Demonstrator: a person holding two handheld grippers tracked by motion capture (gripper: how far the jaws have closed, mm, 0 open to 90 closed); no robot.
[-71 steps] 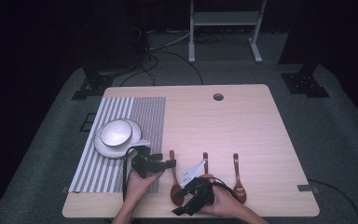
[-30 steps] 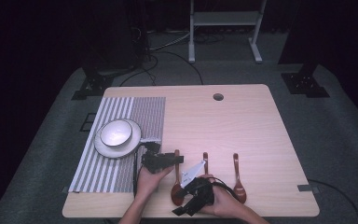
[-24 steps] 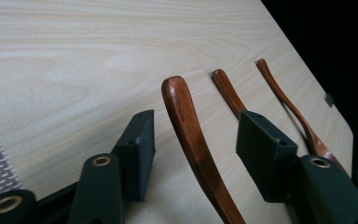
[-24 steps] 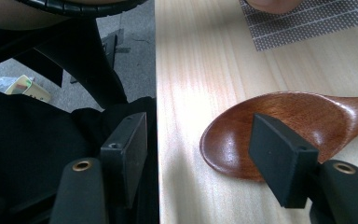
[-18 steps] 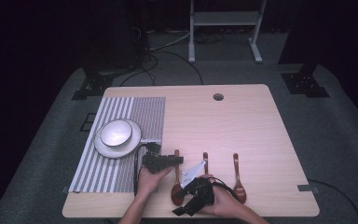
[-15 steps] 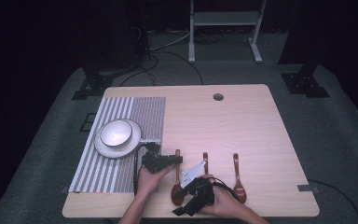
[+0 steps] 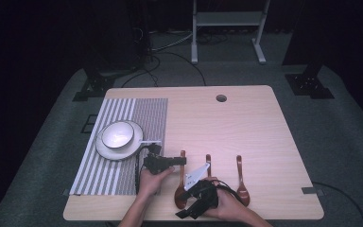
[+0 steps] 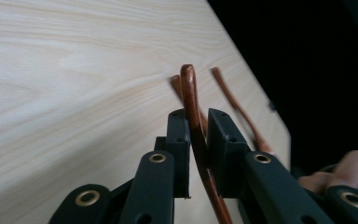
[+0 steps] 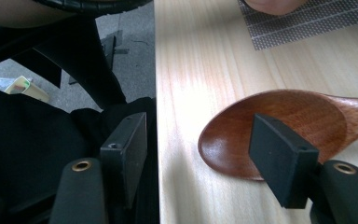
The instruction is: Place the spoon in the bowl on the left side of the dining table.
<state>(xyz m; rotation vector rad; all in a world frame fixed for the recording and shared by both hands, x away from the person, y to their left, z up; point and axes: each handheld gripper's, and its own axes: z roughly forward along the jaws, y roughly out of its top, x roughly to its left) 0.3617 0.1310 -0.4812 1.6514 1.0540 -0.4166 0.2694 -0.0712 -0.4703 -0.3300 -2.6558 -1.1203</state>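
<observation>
3 reddish-brown wooden spoons (image 7: 180, 182), grey-and-white striped placemat (image 7: 123, 142), white bowl (image 7: 117, 135), pale wood table (image 7: 246, 132)

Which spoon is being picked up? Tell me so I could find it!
Find the striped placemat on the wooden table. Just right of it lie three brown wooden spoons; it is the leftmost spoon. Only its handle is pinched between the jaws of the left hand-held gripper.
</observation>
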